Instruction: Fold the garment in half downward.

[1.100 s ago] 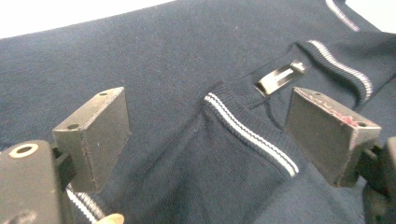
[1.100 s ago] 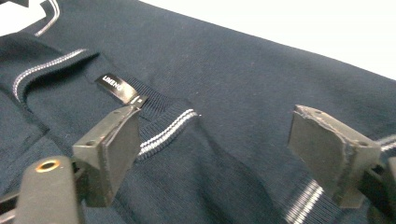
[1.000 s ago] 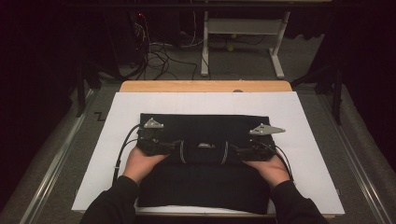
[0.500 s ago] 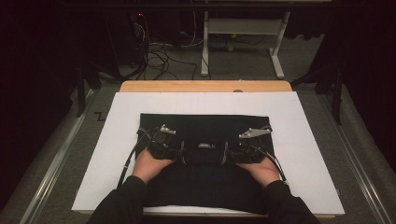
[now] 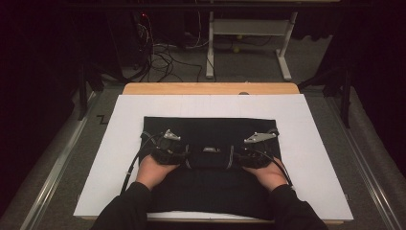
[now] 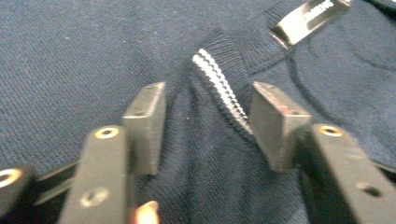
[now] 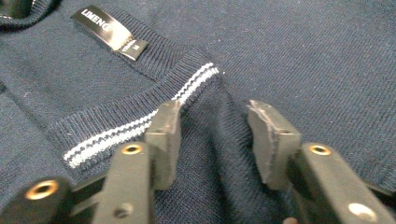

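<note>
A dark navy knitted sweater [image 5: 210, 187] lies flat on a white sheet [image 5: 316, 143] that covers a wooden table [image 5: 210, 88]. The person's 2 hands come in from the bottom of the high view, each with a gripper set down on the garment on either side of its collar [image 5: 208, 157].

The left gripper [image 6: 205, 119] sits at the left end of the collar. Its jaws have just been closing, and a raised ridge of navy knit stands between them, with the collar's ribbed edge and its 2 thin white stripes [image 6: 219, 84] running up through the gap. The pads look close against the folded cloth on both sides, but whether they already press it I cannot tell. A black neck label [image 6: 310, 16] lies beyond the far jaw.

The right gripper [image 7: 212, 126] sits at the right end of the collar. Its jaws have also just been closing, with a fold of the same knit bunched up between them. The near pad touches the striped rib [image 7: 140, 123]; whether the far pad presses the cloth cannot be told. A black label with white lettering [image 7: 109, 31] lies farther off on the inner neck
</note>
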Motion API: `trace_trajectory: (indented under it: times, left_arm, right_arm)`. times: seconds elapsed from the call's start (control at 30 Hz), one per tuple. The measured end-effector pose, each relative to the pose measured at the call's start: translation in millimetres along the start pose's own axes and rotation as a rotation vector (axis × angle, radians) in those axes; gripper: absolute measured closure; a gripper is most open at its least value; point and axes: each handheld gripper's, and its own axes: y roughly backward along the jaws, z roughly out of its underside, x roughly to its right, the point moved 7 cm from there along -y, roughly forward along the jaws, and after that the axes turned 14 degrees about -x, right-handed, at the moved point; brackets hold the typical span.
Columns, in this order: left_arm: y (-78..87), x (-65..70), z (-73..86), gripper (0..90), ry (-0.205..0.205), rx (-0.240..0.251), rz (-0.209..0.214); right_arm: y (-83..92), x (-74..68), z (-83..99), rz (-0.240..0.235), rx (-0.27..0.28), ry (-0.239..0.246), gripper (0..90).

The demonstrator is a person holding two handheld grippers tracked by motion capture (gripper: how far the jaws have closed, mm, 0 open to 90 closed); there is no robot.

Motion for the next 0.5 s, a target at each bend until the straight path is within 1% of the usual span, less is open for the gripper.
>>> trace_trajectory:
  times: [0.03, 0.17, 0.23, 0.3, 0.33, 0.37, 0.43, 0.5]
  left_arm:
    - [0.1, 0.4, -0.4, 49.4, 0.003, 0.004, 0.002]
    - [2.0, -0.4, 0.1, 61.2, -0.01, 0.008, -0.005]
    - [3.5, -0.7, 0.5, 67.0, -0.016, 0.015, -0.01]
    - [6.6, 0.1, 1.1, 71.1, -0.019, 0.036, -0.005]
    - [9.2, 1.0, 1.7, 73.1, -0.018, 0.053, 0.011]
    - [12.3, 1.9, 2.3, 73.4, -0.012, 0.074, 0.018]
    - [19.0, 4.1, 4.1, 73.8, -0.017, 0.107, 0.015]
    - [26.2, 6.9, 6.5, 74.0, -0.029, 0.136, 0.011]
  right_arm:
    - [0.1, -0.2, -0.2, -0.003, -0.001, -0.001, 61.0]
    - [0.7, -0.5, 0.0, -0.008, -0.005, 0.009, 76.6]
    - [1.6, -0.1, 0.3, -0.004, -0.002, 0.014, 81.1]
    - [3.2, -0.2, 0.4, 0.001, 0.01, 0.025, 82.3]
    - [5.4, -1.1, 0.2, -0.001, 0.027, 0.029, 82.6]
    - [8.2, -2.0, -0.1, -0.003, 0.044, 0.029, 82.7]
    - [15.7, -5.2, -0.6, -0.004, 0.082, 0.033, 82.9]
    - [23.0, -9.6, -0.3, 0.003, 0.12, 0.051, 83.0]
